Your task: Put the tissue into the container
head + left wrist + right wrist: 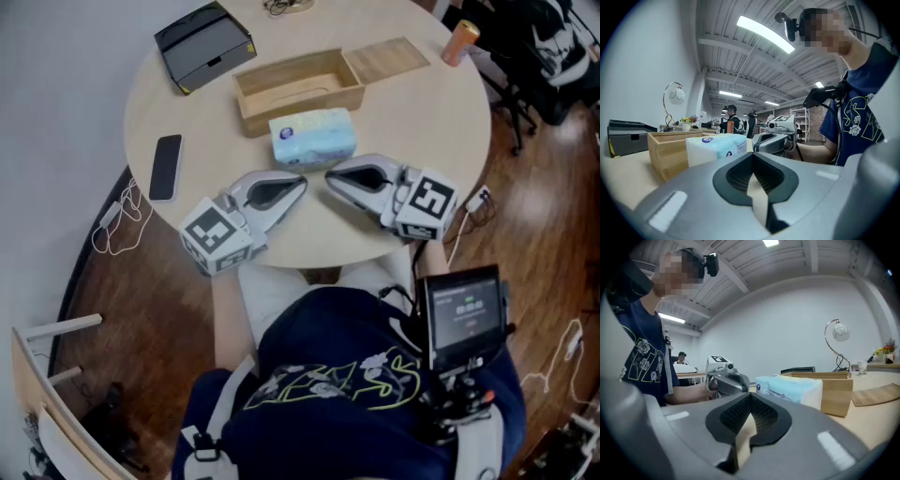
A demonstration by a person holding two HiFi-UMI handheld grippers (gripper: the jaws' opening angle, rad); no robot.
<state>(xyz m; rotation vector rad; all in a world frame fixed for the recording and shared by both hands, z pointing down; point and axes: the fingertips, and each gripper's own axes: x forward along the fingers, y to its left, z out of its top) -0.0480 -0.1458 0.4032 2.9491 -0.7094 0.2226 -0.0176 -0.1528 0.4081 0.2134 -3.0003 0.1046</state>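
Person's dark blue printed shirt point(328, 394) is at the lower edge. Beyond it, the grey left gripper point(300, 182) and the grey right gripper point(330, 176) are low over the round pale tabletop point(206, 141), tips near each other, jaws closed on nothing. Just past them, the light blue soft tissue pack point(312, 137) lies before the open wooden box container point(300, 101), outside it.
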